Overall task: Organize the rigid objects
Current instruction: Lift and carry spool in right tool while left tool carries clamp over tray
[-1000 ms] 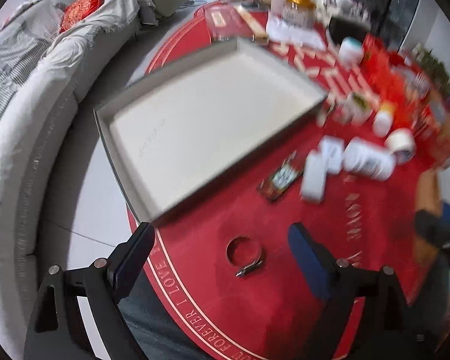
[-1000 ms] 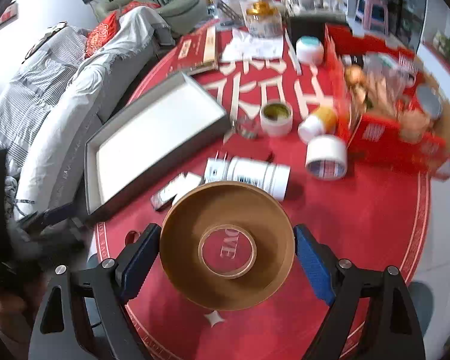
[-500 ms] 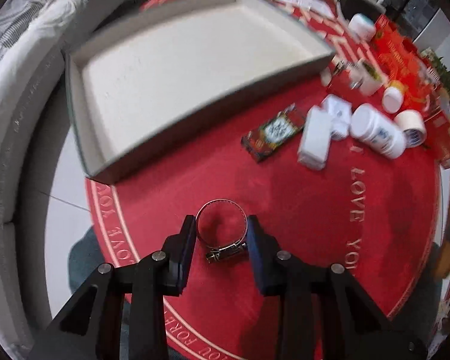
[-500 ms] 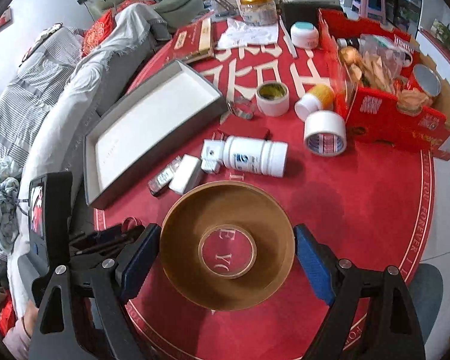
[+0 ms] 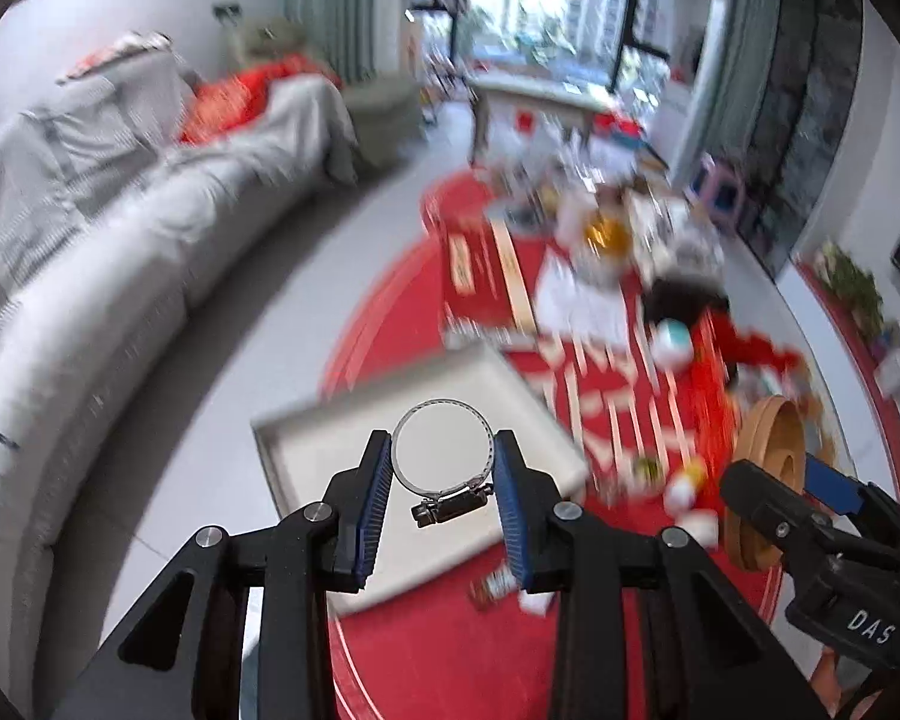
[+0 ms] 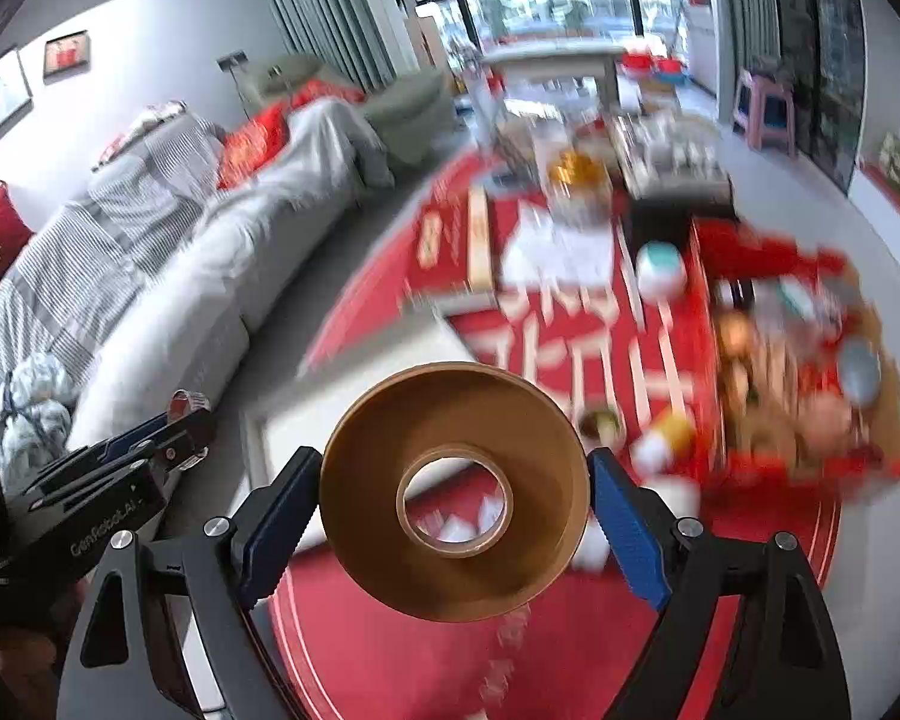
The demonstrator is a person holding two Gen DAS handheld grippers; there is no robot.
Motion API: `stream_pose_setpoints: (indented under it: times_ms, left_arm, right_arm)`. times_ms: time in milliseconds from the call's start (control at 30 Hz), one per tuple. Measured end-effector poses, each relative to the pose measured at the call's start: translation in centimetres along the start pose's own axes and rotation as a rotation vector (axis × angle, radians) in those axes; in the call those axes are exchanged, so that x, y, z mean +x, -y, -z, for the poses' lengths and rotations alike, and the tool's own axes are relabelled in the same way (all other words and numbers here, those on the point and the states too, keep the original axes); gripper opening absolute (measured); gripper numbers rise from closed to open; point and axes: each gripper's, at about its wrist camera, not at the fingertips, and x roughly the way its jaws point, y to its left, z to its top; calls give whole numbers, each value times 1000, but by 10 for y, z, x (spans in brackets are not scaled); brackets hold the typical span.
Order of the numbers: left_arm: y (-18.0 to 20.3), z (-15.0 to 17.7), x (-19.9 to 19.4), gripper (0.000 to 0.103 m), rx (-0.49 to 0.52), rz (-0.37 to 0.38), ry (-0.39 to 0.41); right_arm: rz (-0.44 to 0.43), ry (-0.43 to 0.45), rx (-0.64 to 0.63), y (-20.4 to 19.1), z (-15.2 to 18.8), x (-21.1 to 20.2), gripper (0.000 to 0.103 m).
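My left gripper [image 5: 441, 465] is shut on a metal hose clamp [image 5: 443, 483] and holds it in the air above the white tray [image 5: 306, 438]. My right gripper [image 6: 453, 501] is shut on a big brown tape roll [image 6: 366, 510], also lifted above the table; the roll also shows at the right of the left wrist view [image 5: 771, 480]. The tray shows behind the roll in the right wrist view [image 6: 282, 438]. The left gripper appears at the left edge of the right wrist view [image 6: 177, 435].
The round red table [image 6: 426, 648] carries blurred items: a white jar [image 6: 660, 267], a red box of goods [image 6: 798, 372], a red flat box [image 5: 480, 276], small bottles [image 5: 684, 483]. A grey sofa [image 5: 90, 252] curves along the left.
My left gripper closed on the hose clamp and lifted it off the table toward the tray. My right gripper rose and tilted up with the tape roll.
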Motion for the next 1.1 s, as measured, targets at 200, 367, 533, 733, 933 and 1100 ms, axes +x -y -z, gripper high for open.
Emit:
stream_pose_setpoints:
  times_ms: [200,367,533,733,933,1100]
  left_arm:
    - [-16,-42,-4,36,-53,-51,71]
    - [-27,-50,22,36,-63,-125,70]
    - [-39,-28,80,36,-88,-155,-37]
    - [-51,5,143,36,-104,-189,-170]
    - [-57,30,183,36,-105,-217,-249]
    - [-62,37,197,36,-108,-229,-274]
  right_arm:
    - [-22,71,-87,-37,-67,-4,89]
    - [-10,61,-164,-62,-99,13,89]
    - [-9,-18,-191,-76,-100,60,89]
    - [23,-157,-175,-69,-73,131,89]
    - [56,-288,-170,-58,-42,188,89]
    - [76,-329,-171,-51,-36,209,89]
